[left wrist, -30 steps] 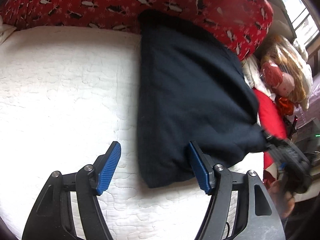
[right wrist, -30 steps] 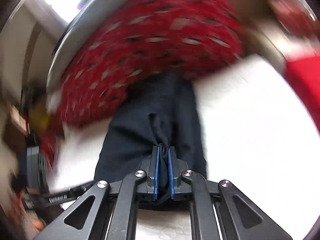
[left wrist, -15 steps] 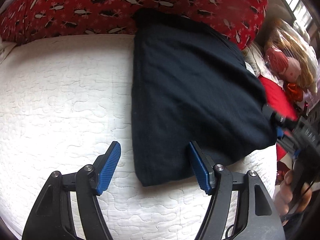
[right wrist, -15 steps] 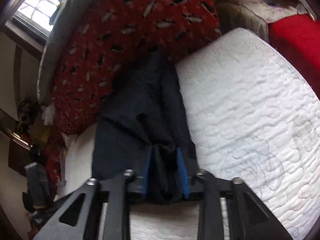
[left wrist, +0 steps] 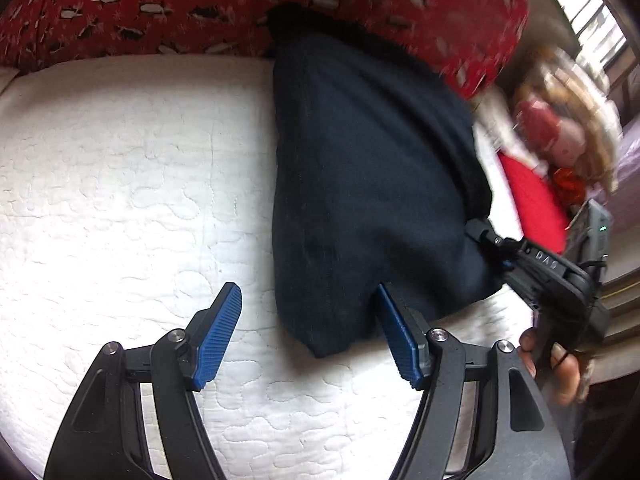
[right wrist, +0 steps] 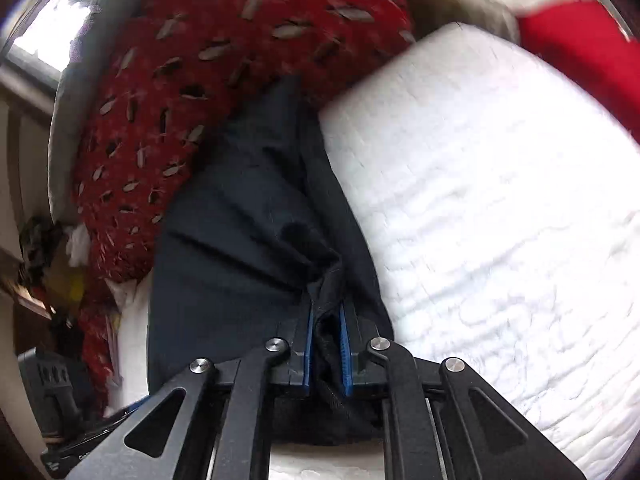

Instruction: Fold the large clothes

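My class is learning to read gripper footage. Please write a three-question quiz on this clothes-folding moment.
1. True or false: the left tool is clamped on the dark garment.
2. Which tool grips the garment? A left, B right, C neither.
3. Fill in: the garment lies on a white ____.

Key: 1 false, its blue pads stand wide apart; 2 B, with cloth bunched between its pads; 3 quilt, with the red patterned blanket behind it.
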A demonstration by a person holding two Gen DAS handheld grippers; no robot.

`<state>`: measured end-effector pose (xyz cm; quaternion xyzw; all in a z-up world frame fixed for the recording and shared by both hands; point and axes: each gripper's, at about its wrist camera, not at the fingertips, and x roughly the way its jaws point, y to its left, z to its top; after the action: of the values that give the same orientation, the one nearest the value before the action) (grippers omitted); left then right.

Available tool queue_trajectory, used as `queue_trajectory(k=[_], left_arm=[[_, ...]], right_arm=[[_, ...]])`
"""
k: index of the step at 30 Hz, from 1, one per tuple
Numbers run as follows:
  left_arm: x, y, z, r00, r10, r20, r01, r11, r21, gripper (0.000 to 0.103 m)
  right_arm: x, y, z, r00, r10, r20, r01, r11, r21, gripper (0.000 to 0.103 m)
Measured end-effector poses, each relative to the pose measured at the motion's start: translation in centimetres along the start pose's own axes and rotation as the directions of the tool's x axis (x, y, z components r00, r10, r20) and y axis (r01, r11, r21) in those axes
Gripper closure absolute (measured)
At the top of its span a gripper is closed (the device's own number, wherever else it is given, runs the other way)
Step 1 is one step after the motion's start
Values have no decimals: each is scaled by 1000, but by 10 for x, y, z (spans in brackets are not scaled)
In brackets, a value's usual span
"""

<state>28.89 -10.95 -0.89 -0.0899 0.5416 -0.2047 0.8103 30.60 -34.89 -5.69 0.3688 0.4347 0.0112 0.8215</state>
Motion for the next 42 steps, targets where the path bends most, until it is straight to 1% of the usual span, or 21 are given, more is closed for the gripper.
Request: queue_trajectory(k=[1,3,5,7,10,11,12,13,14,15,16,17,19,21,24,27,30,32,34,35,42], left_arm=[[-9,7,5,999,-29,31,29,999,-19,35],[-21,19,20,994,-79,80,84,995,-53,35],[-21,26,38,992,-82,96,89,993,-73,35],[-10,32,62,994,-68,83,76,992,-105,34],[17,37,85,996,-93,13,94,980,-174,35],[22,38,87,995,-99,-3,97,977,-191,35],[28,37,88,993,-115,-15,109,973,-203,35],[30,36,89,992,-124,-12,119,972,-202,35],[30,35,88,992,-124,-4,121,973,-196,35],[32,33,87,994,-112,6,111,977,-183,34],[36,31,86,995,-99,3,98,979,-178,34],[43,31,87,996,-88,-10,85,981,-177,34],[63,33,86,992,-112,-62,98,975,-201,31],[68,36,84,986,-145,-78,123,963,-239,31],[54,38,82,987,-152,-52,135,961,-243,33],[36,30,75,991,-131,12,131,969,-210,32],[34,17,67,999,-13,32,17,989,-144,32],[41,8,58,996,82,38,-79,994,-80,31],[45,6,53,995,96,31,-93,993,-76,30],[46,7,52,996,91,25,-88,993,-84,30],[47,1,53,994,108,36,-106,993,-53,30]], right_arm=[[-4,4,4,1000,8,-4,-8,1000,-4,79],[-19,12,15,999,40,22,-40,999,10,71],[-30,19,26,994,68,89,-70,997,16,66],[-31,35,43,989,73,126,-73,997,1,51],[0,63,65,996,6,84,-1,998,-59,40],[14,71,69,997,-54,61,59,995,-78,40],[26,77,72,994,-99,41,102,990,-92,59],[36,82,73,993,-115,26,117,985,-128,97],[32,92,72,992,-89,92,106,975,-195,97],[32,92,72,992,-89,92,106,975,-195,98],[25,83,71,982,-79,169,109,977,-181,98],[34,70,73,979,-120,164,145,978,-148,98],[62,41,72,985,-162,65,166,984,-66,97],[69,29,69,989,-145,41,147,989,-31,98],[54,39,71,983,-166,83,171,984,-54,79],[24,56,69,971,-138,195,161,981,-108,76],[5,68,56,958,-85,275,143,970,-195,55],[15,66,48,957,-128,260,185,960,-211,54],[46,48,42,960,-246,133,269,940,-208,53],[56,38,39,963,-251,94,265,944,-197,54],[5,29,37,973,-135,189,163,976,-146,47]])
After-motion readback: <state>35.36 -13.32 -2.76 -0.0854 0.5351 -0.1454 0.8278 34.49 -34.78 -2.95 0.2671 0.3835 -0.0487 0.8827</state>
